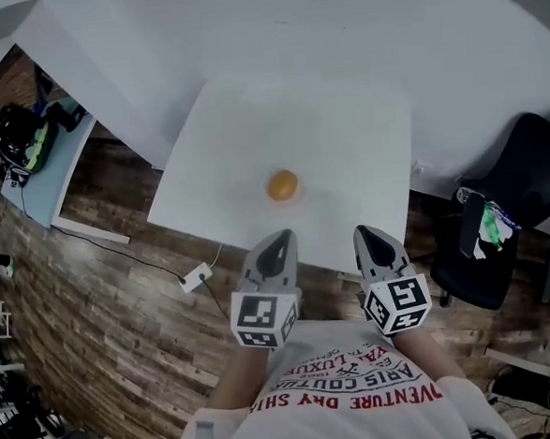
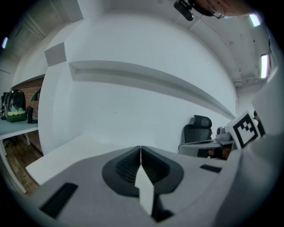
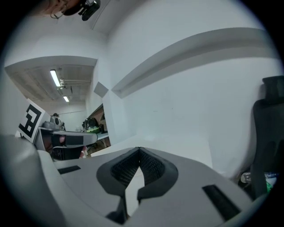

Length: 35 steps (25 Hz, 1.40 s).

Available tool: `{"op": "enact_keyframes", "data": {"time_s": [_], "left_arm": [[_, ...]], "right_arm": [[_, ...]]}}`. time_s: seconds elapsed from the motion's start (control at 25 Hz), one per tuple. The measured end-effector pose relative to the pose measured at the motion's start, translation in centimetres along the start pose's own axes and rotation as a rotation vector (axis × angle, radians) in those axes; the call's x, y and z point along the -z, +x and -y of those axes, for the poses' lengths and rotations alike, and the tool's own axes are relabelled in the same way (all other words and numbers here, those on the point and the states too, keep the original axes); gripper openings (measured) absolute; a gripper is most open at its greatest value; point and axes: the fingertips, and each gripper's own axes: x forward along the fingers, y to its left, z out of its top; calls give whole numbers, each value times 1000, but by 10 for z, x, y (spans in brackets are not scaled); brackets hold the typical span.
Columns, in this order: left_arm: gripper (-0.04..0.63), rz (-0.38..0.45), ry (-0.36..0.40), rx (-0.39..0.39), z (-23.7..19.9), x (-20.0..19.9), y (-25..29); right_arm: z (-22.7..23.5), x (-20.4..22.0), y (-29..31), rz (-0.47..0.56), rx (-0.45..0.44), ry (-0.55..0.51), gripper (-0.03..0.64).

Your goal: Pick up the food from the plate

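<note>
hovering side by side over the near edge of the white table (image 1: 343,115), the left gripper (image 1: 275,249) and the right gripper (image 1: 378,246) both point away from the person, out across the tabletop. each pair of jaws is pressed together with nothing between them. in the left gripper view the ribbed pads (image 2: 128,166) meet along one thin line, and in the right gripper view the tips touch above a small gap lower down.

the food (image 1: 283,185), a round orange piece, sits near the middle of the table, well apart from both grippers. the plate under it cannot be told from the white tabletop; only a faint shadow shows beside the food. neither gripper view shows the food.

the relation that matters is this: the food lies almost straight ahead of the left gripper, a touch to its right. from the right gripper it lies ahead and clearly off to the left. the left one looks the nearer. the piece is round, so it offers no long axis to line up with. by this reading, the jaws have to spread before any grasp, and the left gripper has the straighter path forward.
</note>
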Motion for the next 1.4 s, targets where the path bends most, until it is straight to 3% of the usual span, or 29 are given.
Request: {"op": "enact_keyframes", "data": {"time_s": [0.32,0.6,1.08,1.2,1.4], "left_arm": [[8,-47,48,141,-77,-27,71],[8,-102,58,262,-105,-18,111],[11,-251,12,196,-122,33,158],[155,-319,5,225,-117,56,167],[292,-409,5,261,-115,98,187]], "right_arm": [[24,-17,75,1,228,70,11],[27,-13,121,-32,318,86,11],[50,19,163,-179,270,98,11],[55,32,172,-219,250,106,11],[58,64,186,-290,223,124,11]]}}
